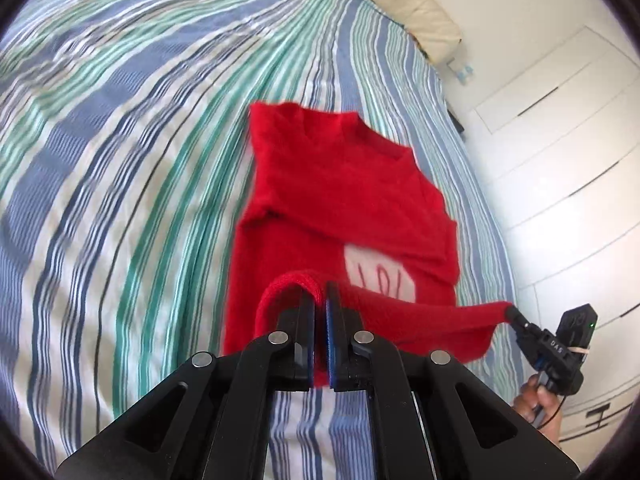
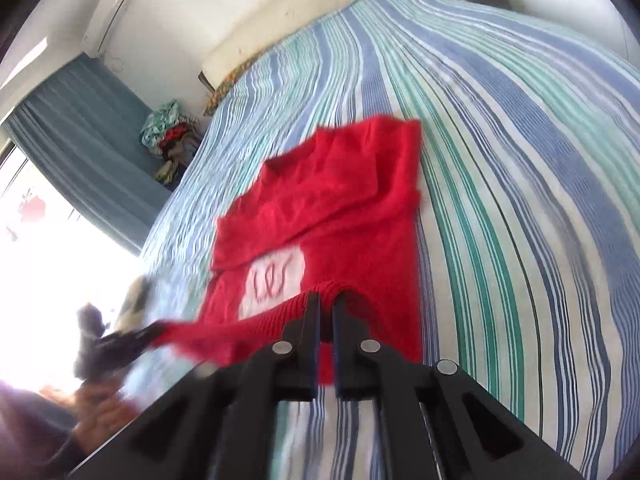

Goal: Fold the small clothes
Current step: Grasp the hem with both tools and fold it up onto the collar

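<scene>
The red sweater (image 1: 344,200) lies on the striped bedsheet (image 1: 120,160), neck end away from me, its sleeves folded across the chest above a pale patch (image 1: 380,272) with red lettering I cannot read. Its ribbed bottom hem (image 1: 420,312) is lifted off the sheet and stretched between my two tools. My left gripper (image 1: 319,300) has its fingers drawn narrow, pinching one corner of that hem, with the knit looped over the left fingertip. My right gripper (image 2: 327,300) is likewise closed to a narrow gap on the other corner, red knit caught between the pads; in the left wrist view it shows at the far right, gripping the end of the taut hem, with my right hand (image 1: 536,400) around its handle. Past the sweater, a cream headboard (image 2: 304,12) runs along the top of the bed. White cupboard doors (image 1: 560,120) stand on one side, and a blue curtain (image 2: 80,140) and a heap of clothes (image 2: 172,136) on the other.
</scene>
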`<state>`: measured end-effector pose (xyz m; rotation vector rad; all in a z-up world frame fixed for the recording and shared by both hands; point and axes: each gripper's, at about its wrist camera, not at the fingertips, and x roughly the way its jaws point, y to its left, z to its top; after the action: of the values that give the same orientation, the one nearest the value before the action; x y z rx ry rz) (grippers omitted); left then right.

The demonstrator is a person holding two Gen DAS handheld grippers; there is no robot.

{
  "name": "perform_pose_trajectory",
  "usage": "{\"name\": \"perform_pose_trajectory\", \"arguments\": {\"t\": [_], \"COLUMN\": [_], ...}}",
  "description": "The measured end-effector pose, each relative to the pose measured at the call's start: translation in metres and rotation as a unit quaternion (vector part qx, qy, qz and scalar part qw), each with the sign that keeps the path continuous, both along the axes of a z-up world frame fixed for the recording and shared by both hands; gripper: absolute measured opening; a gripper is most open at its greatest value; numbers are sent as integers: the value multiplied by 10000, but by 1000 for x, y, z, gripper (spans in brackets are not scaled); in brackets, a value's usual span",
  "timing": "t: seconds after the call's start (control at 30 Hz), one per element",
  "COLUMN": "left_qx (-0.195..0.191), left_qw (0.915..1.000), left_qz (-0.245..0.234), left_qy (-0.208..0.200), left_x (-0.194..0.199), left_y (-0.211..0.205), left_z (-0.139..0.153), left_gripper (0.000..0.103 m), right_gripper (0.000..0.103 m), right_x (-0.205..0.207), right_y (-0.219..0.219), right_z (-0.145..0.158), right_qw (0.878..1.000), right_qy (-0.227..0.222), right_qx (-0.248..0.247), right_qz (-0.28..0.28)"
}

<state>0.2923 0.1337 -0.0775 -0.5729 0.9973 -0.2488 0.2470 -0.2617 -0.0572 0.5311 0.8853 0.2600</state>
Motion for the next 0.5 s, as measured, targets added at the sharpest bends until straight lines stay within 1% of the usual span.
{"name": "perform_pose_trajectory", "arguments": {"t": [0.07, 0.13, 0.2, 0.27, 0.4, 0.5], "left_qx": [128, 236, 371, 500, 689, 920], "left_qw": [9999, 9996, 9990, 9983, 9970, 9953], "left_qz": [67, 149, 241, 296, 341, 301], "left_qy": [-72, -91, -71, -41, 31, 63], "left_x": [39, 78, 116, 147, 192, 209], "left_y": [1, 0, -3, -5, -10, -16], "left_z": [3, 3, -1, -5, -19, -32], "left_gripper": [2, 2, 2, 2, 2, 3], "right_gripper": [5, 5, 5, 5, 5, 5], "right_x": [41, 83, 123, 159, 212, 240], "right_y": [-4, -3, -5, -7, -18, -23], "right_z": [2, 1, -2, -10, -28, -44], "right_qw": [9998, 9995, 9989, 9985, 9976, 9971], "right_qy": [-144, -230, -253, -185, -46, 85], "right_qx": [17, -110, -329, -433, -462, -434], "right_qz": [-129, -204, -232, -291, -515, -620]}}
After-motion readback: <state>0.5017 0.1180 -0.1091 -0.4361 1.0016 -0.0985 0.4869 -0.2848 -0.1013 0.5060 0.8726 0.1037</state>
